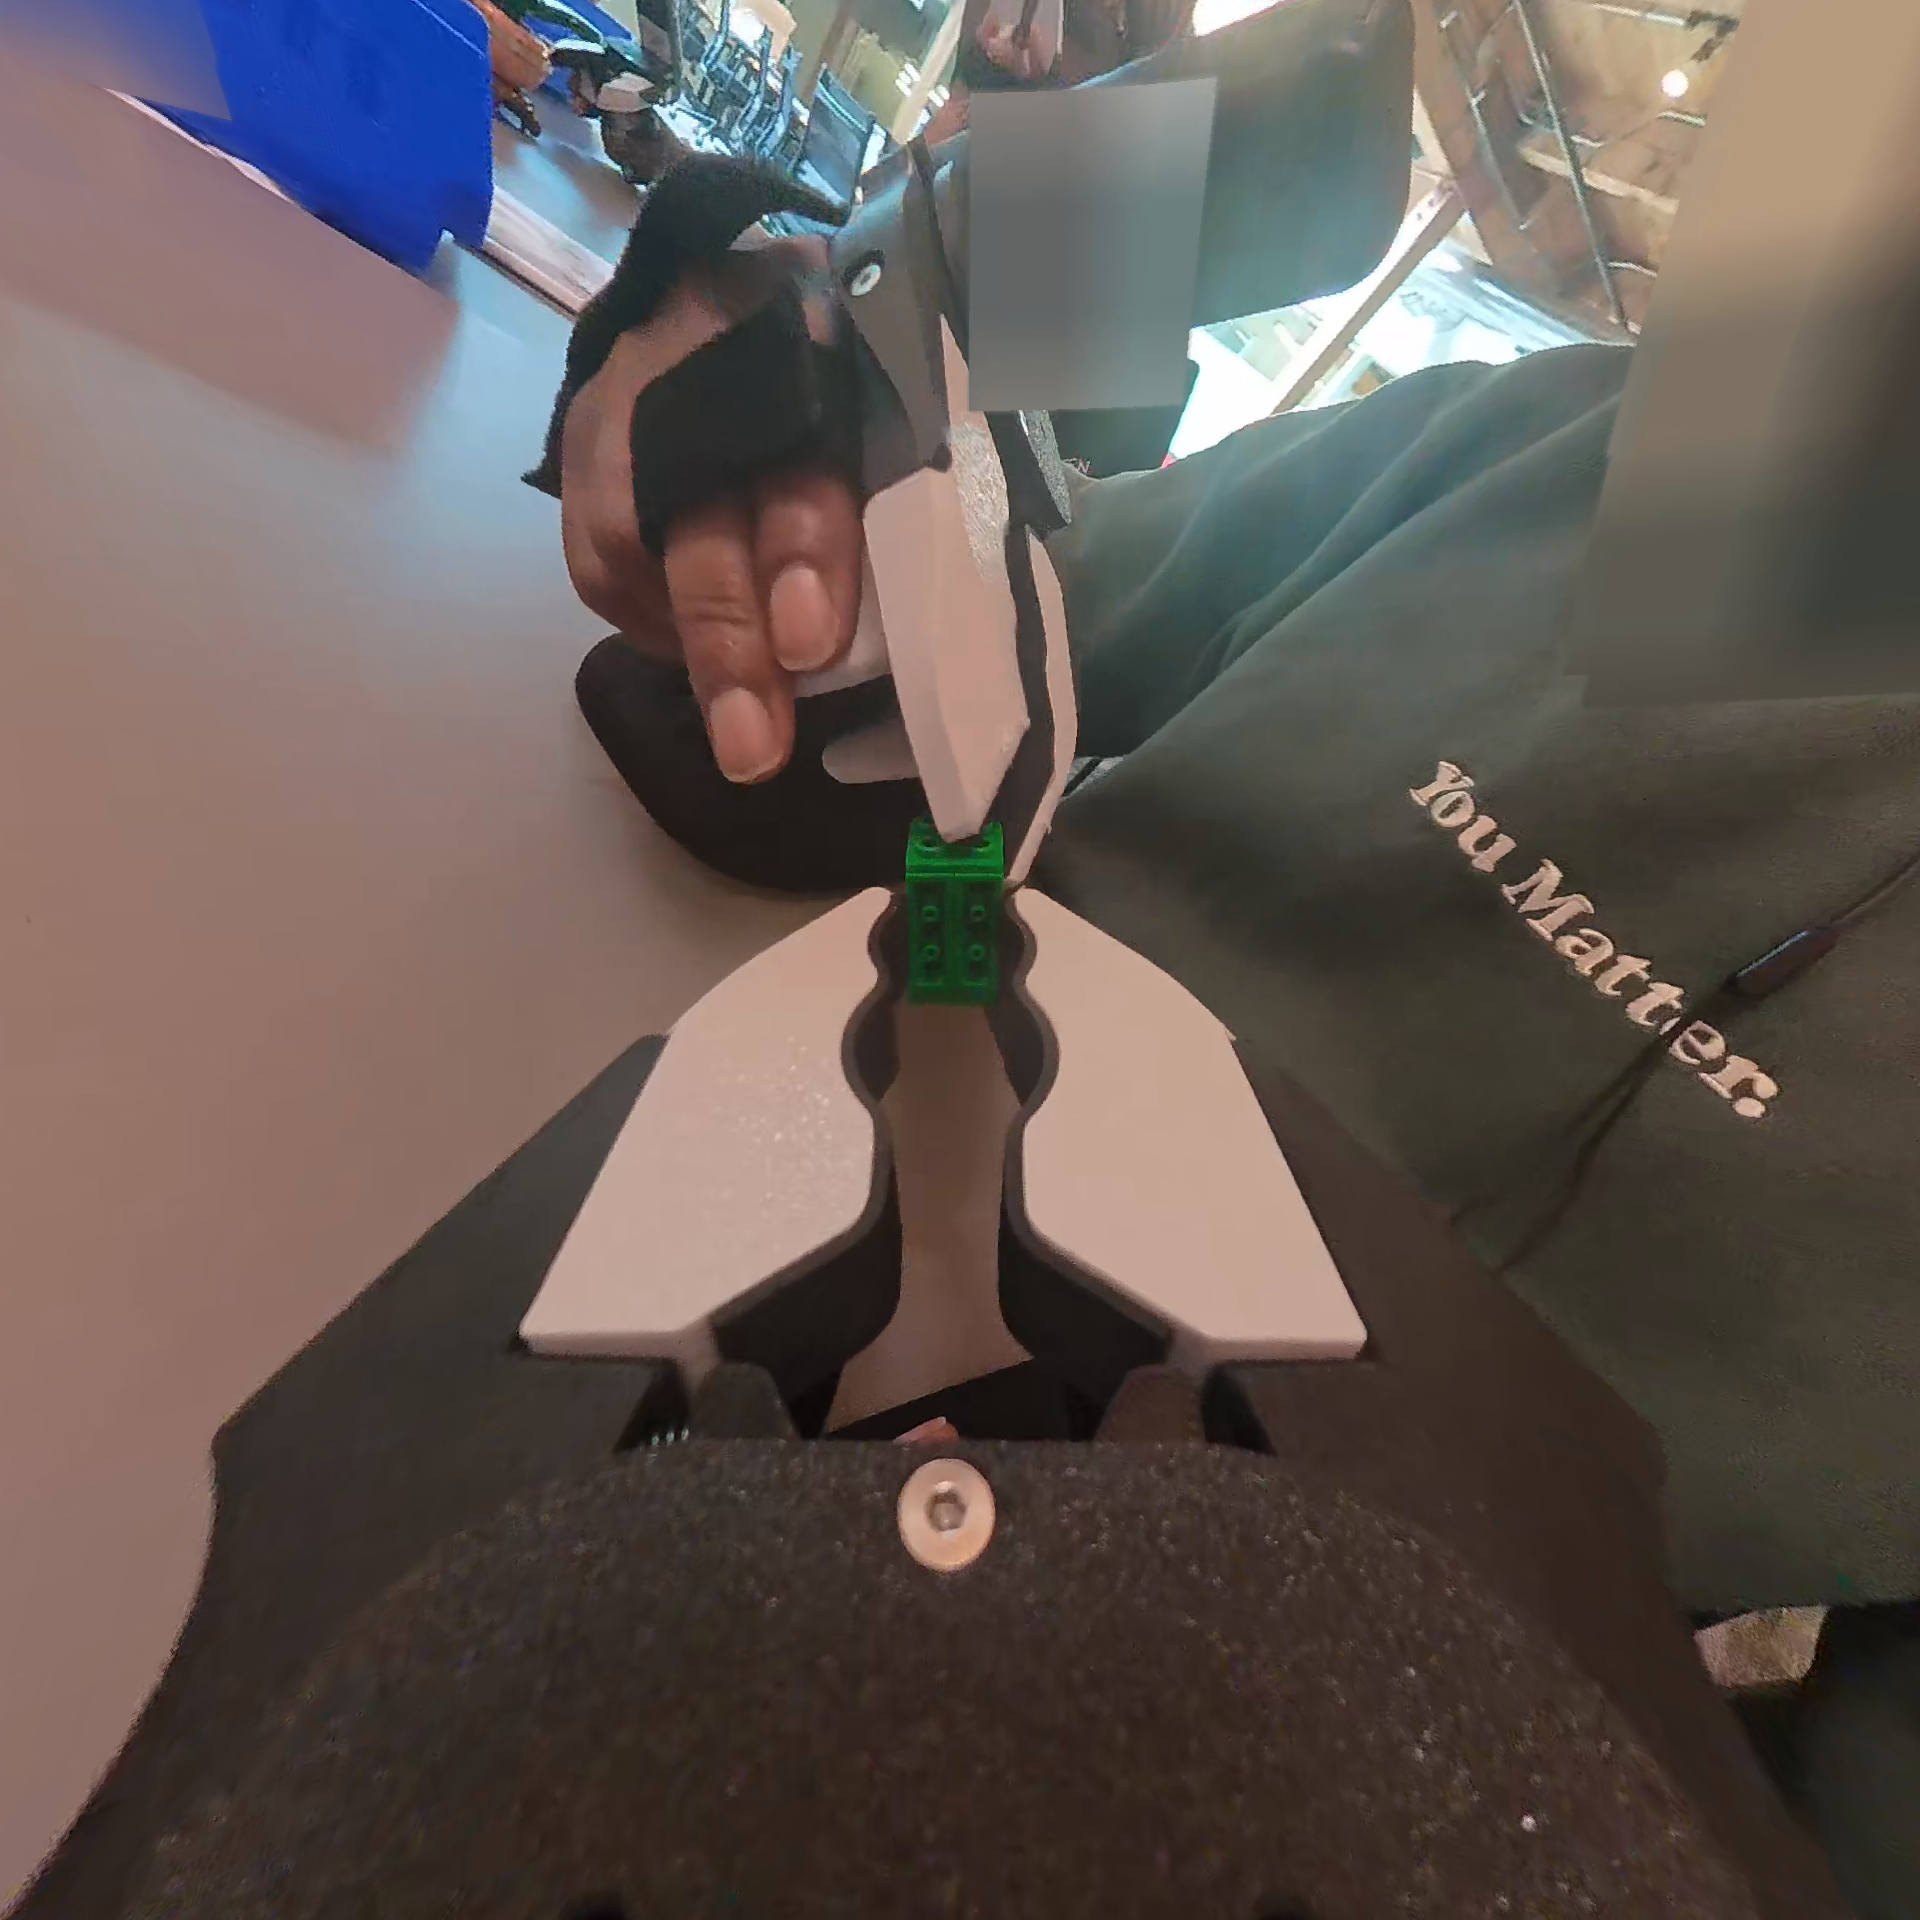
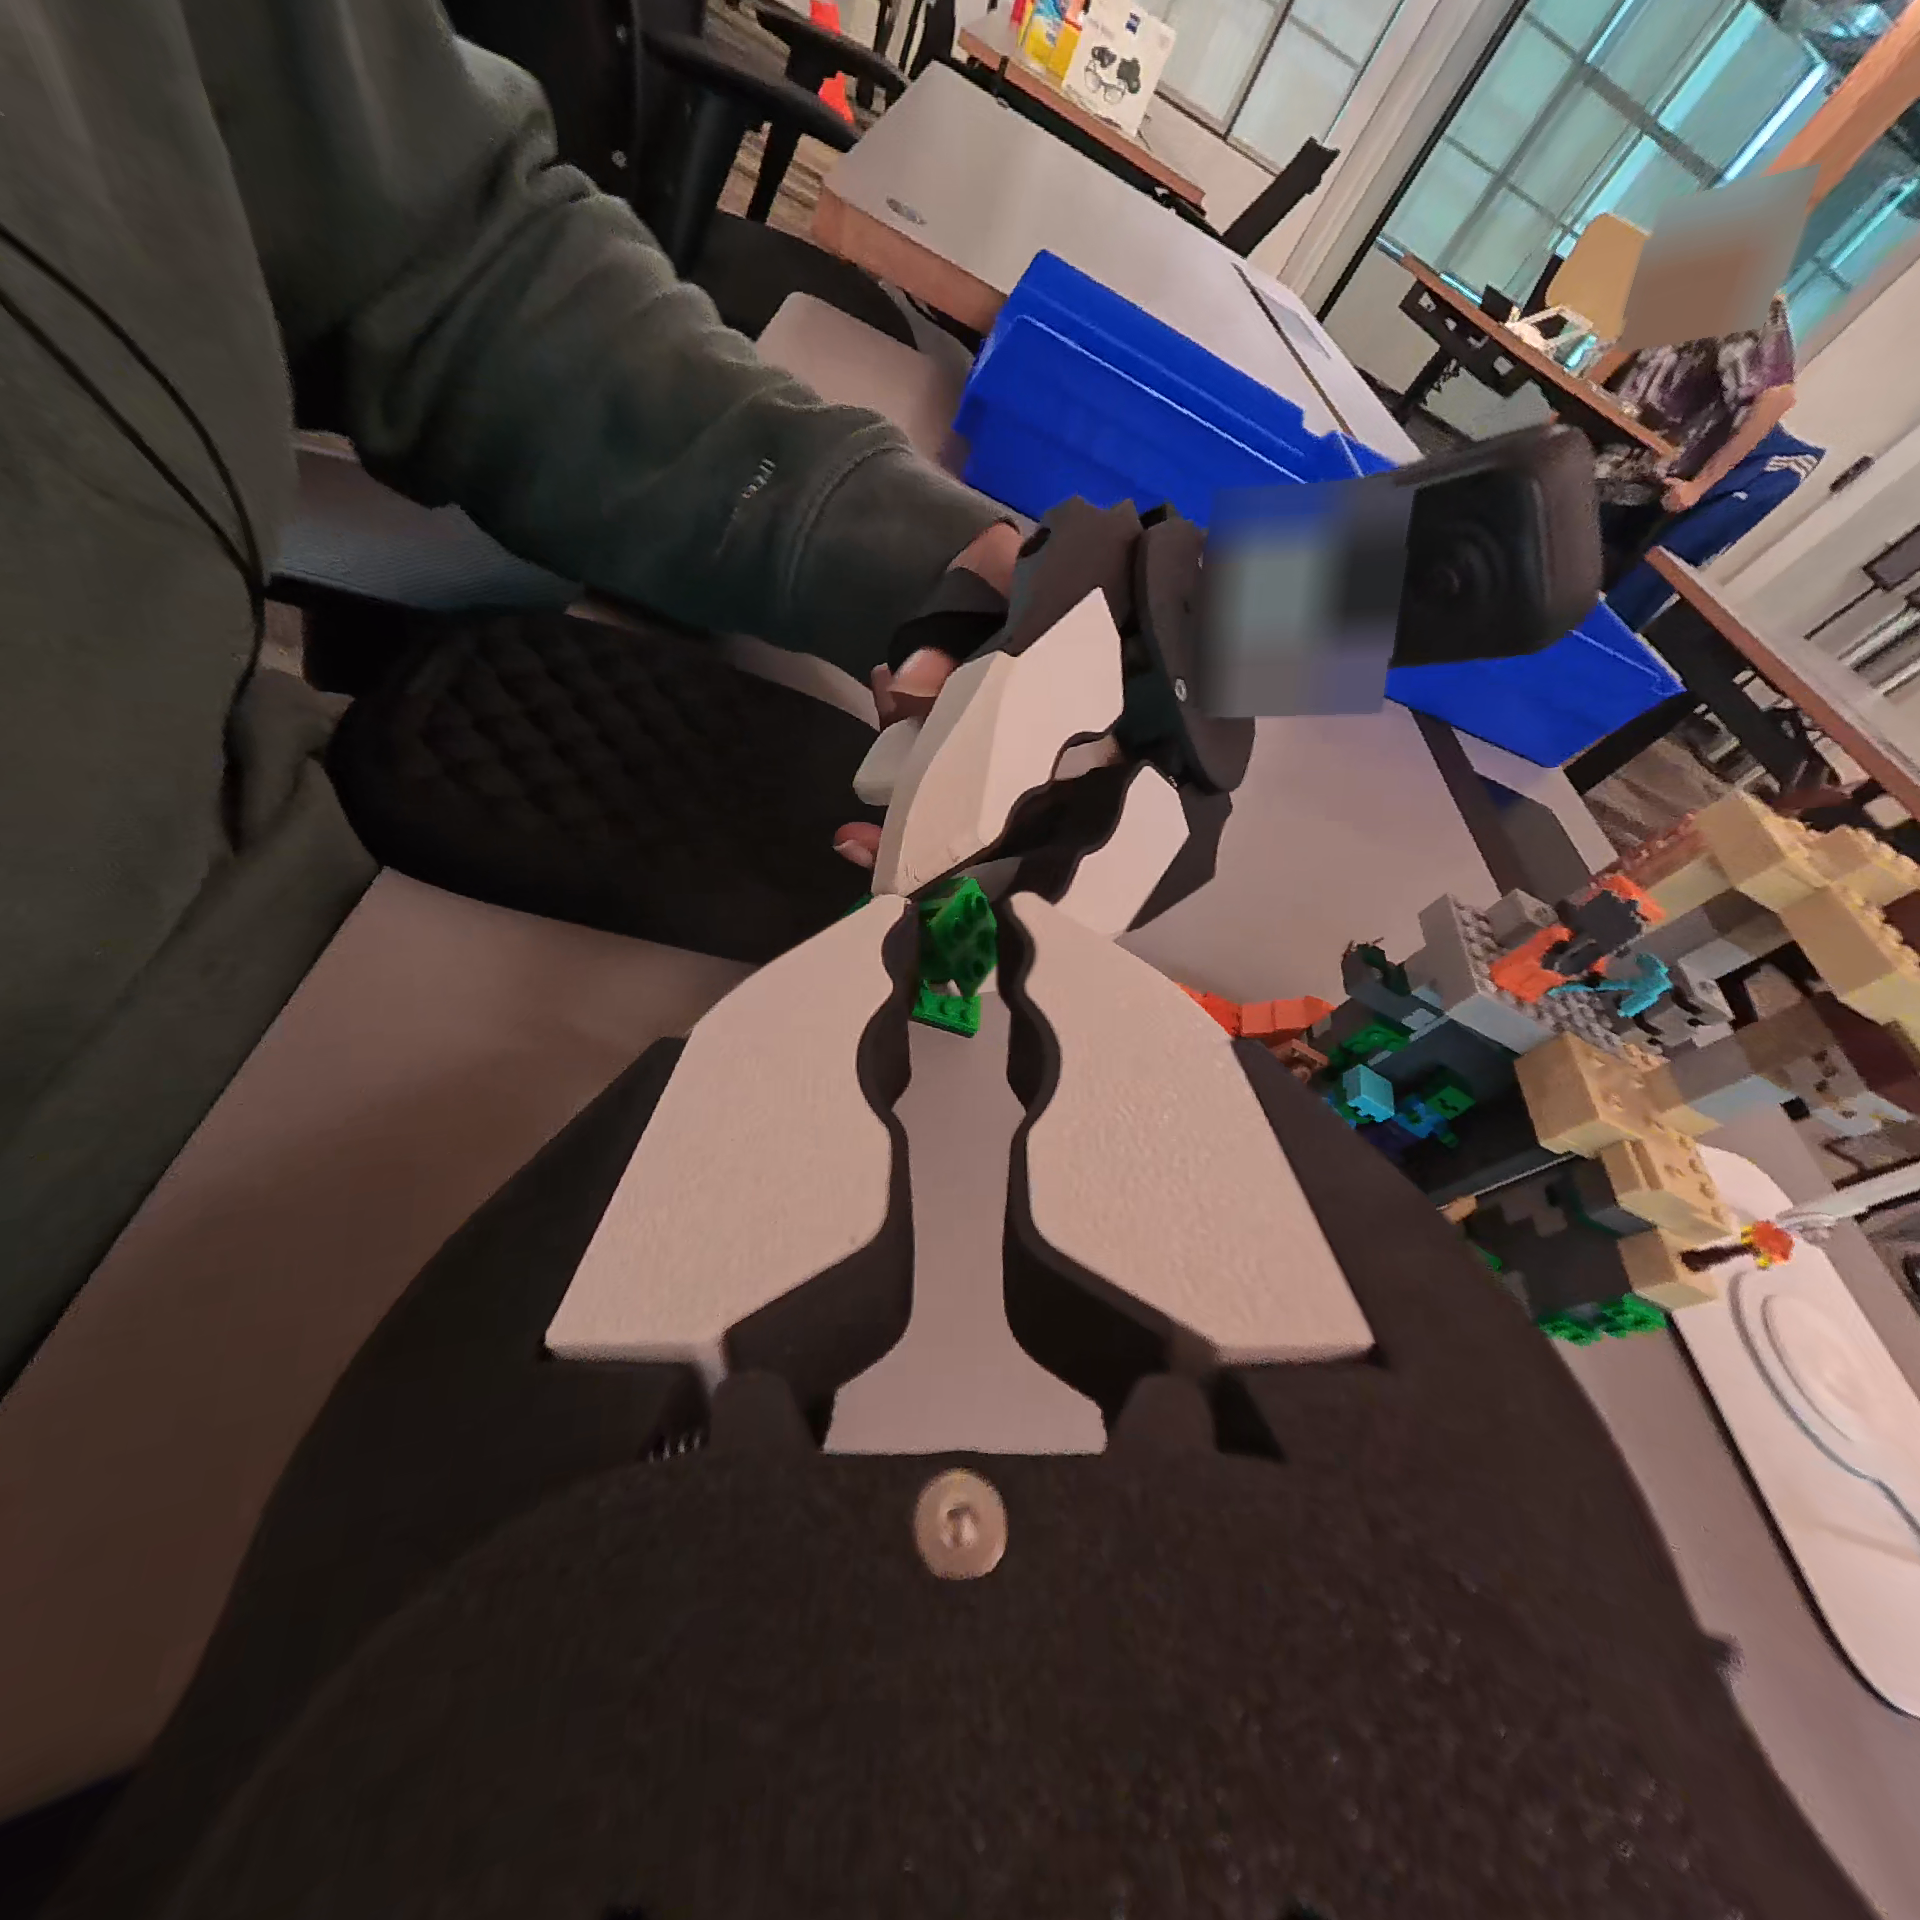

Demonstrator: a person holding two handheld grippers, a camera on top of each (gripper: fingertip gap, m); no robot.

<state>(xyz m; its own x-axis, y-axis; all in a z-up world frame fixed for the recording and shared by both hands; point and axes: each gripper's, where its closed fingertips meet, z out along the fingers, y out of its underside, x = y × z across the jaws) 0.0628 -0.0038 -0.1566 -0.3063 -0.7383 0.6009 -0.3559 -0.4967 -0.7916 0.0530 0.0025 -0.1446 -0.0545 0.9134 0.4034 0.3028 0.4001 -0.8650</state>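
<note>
A: Left gripper [image 1: 951, 920], close-up: two white matte fingers w/ wavy black rubber inner edges, clamped on a small green studded brick [image 1: 954, 925], glossy plastic, held just above the grey table [image 1: 260, 727].

B: And the right gripper [image 2: 951, 914]?

A: Same build, grainy white shells, black foam-like body. In the left wrist view its tips [image 1: 982, 821] pinch the top of that same brick, so both grippers are closed on it, meeting tip to tip.

B: Only one green piece?

A: No. Right wrist view shows the brick [image 2: 961, 935] between the tips, plus a second green plate [image 2: 945, 1008] lying flat on the table just below.

B: Hands?

A: One hand [image 1: 727, 582] in a black fingerless glove wraps the right gripper's handle; dark green fleecy sleeve [image 2: 623, 436] on the other arm.

B: Around it?

A: One blocky brick model [image 2: 1621, 1049], tan, grey, orange, to the right. One blue plastic bin [image 2: 1143, 405] behind. White oval mat [image 2: 1818, 1455] at the table's right edge.
</note>
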